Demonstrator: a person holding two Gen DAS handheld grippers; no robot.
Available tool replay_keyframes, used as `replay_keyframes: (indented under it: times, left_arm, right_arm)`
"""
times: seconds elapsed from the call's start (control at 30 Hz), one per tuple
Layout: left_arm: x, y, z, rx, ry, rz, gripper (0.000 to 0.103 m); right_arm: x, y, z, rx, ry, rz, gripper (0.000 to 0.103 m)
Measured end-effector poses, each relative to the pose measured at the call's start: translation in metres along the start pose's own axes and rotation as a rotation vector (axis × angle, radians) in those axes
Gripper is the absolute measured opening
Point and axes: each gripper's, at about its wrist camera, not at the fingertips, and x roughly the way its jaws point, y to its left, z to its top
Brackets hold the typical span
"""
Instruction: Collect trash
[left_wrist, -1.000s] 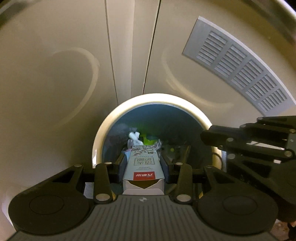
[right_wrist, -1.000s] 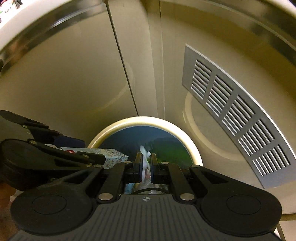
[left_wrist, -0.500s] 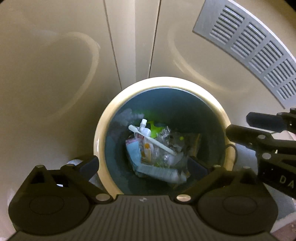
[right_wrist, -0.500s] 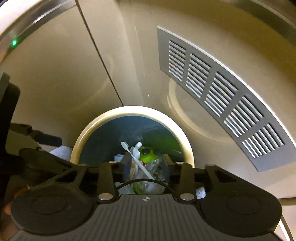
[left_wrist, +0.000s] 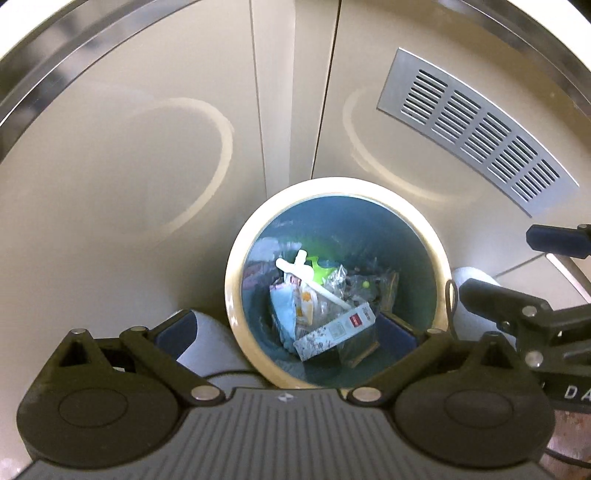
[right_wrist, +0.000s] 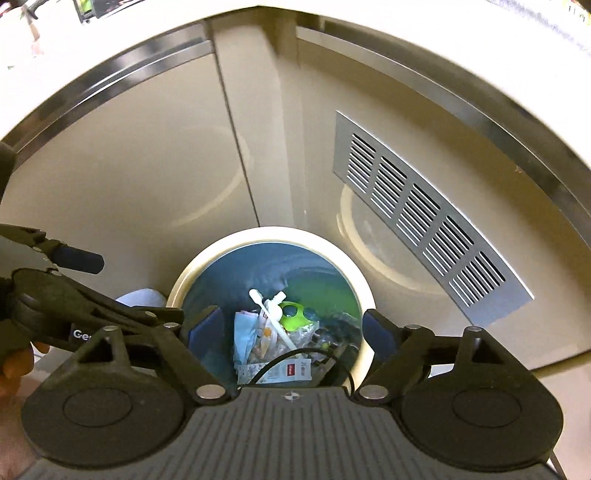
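- Looking steeply down into a round trash bin (left_wrist: 236, 295) with a cream rim and a blue-green liner, standing close against beige cabinet doors (left_wrist: 129, 166).
- Inside the bin: a small carton (left_wrist: 336, 330) with a red label, lying tilted on top of the heap toward the near side (free of both grippers).
- Behind the carton: a white plastic stick (left_wrist: 314, 282), a bright green scrap (left_wrist: 319, 267), pale blue paper (left_wrist: 282, 308) and crumpled clear wrappers (left_wrist: 341, 286).
- Left gripper (left_wrist: 291, 334) poised above the bin, jaws spread fully wide, nothing between the blue pads (left_wrist: 173, 334).
- Right gripper (right_wrist: 291, 330) also above the bin, jaws opening and already wide apart, nothing between them; a thin black cable (right_wrist: 280, 363) loops across its near edge.
- Same carton in the right wrist view (right_wrist: 275, 371), low in the bin just beyond the gripper body.
- Metal vent grille (left_wrist: 476, 133) set in the cabinet door to the right of the bin.
- Fingertips of a hand (right_wrist: 14, 363) at the far left edge of the right wrist view, under the other gripper.
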Motion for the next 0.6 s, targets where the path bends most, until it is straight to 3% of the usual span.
replay_keyframes:
  times: [0.6]
  left_arm:
    - [-0.015, -0.001, -0.01, 0.046, -0.011, 0.036, 0.103]
  right_arm:
    - [-0.028, 0.02, -0.015, -0.075, -0.038, -0.06, 0.09]
